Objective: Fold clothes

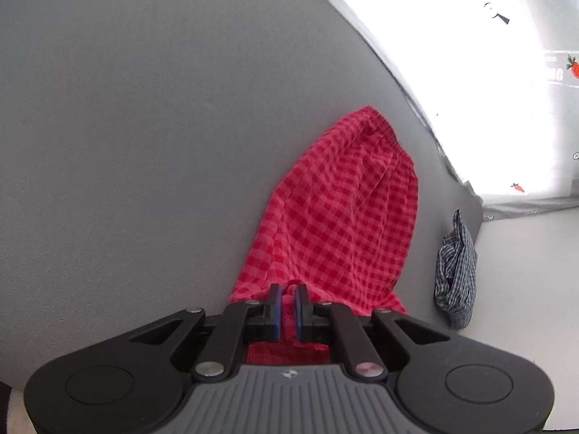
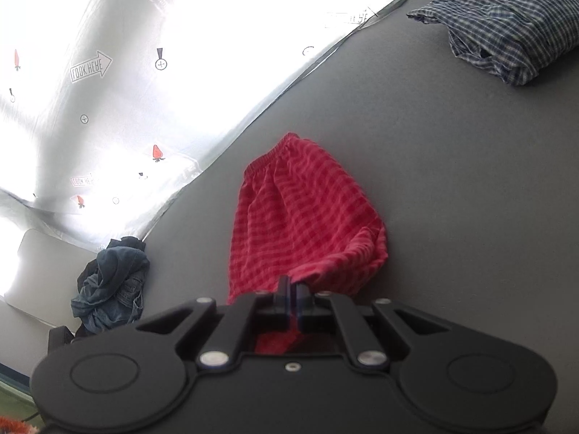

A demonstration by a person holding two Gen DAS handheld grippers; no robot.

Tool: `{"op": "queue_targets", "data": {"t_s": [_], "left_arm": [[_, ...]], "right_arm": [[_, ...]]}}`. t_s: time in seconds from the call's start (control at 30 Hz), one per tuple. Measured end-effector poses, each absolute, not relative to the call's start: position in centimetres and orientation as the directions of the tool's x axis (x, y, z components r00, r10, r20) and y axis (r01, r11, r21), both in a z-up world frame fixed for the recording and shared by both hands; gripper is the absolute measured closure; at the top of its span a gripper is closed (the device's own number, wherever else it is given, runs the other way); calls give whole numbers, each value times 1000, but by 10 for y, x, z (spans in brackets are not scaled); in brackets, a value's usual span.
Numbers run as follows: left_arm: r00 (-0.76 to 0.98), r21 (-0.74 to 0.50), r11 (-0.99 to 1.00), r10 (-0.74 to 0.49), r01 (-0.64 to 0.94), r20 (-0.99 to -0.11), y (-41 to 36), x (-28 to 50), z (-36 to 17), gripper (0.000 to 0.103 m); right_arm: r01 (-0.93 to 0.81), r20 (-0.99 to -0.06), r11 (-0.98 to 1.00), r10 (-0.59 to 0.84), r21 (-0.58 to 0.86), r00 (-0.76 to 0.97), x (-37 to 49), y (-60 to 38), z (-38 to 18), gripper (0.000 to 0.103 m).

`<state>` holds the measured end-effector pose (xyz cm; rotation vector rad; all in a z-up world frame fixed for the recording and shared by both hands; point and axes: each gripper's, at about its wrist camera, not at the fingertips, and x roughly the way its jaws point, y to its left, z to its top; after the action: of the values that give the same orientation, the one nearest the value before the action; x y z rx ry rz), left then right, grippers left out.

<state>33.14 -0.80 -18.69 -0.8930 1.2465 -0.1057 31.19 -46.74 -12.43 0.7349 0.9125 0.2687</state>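
mid-fold: left gripper & right gripper fingers each pinching the near hem of the red shorts, waistband end resting mid counter. next: prob carry hem over toward waistband, keeping both ends level.

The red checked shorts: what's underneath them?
Around the red checked shorts only grey tabletop shows. Anything beneath the cloth is hidden. Both claws, left and right, pinch the near edge.

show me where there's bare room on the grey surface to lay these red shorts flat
Bare grey surface spreads wide beside the red shorts, away from the bright sheet. Crowded spots: the folded blue checked garment and the denim heap at the edge.
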Motion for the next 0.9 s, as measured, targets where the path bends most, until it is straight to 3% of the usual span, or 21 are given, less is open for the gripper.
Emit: {"op": "queue_targets", "data": {"t_s": [0.1, 0.17, 0.27, 0.33, 0.63, 0.67, 0.73, 0.9], "left_arm": [[286, -619, 667, -550, -415, -784, -7, 337, -204, 95], [262, -611, 661, -556, -436, -789, -6, 339, -213, 88], [243, -570, 705, -518, -422, -820, -13, 337, -214, 76], [226, -559, 722, -513, -407, -828, -19, 331, -216, 62], [218, -555, 703, -517, -445, -828, -21, 305, -224, 56], [219, -551, 705, -511, -447, -831, -21, 301, -223, 54], [224, -546, 703, -503, -455, -834, -21, 293, -224, 41], [232, -564, 693, -519, -450, -823, -26, 288, -234, 40]], "right_arm": [[90, -625, 724, 518, 684, 584, 317, -467, -127, 100], [95, -634, 728, 515, 679, 577, 322, -467, -129, 100], [116, -651, 730, 511, 673, 561, 322, -468, -131, 100], [114, -657, 737, 507, 666, 558, 319, -468, -130, 100], [137, -675, 741, 499, 658, 543, 302, -470, -131, 100], [134, -678, 746, 495, 652, 543, 300, -469, -131, 100], [128, -683, 757, 486, 641, 545, 296, -468, -129, 100], [136, -684, 759, 475, 637, 553, 284, -468, -133, 100]]}}
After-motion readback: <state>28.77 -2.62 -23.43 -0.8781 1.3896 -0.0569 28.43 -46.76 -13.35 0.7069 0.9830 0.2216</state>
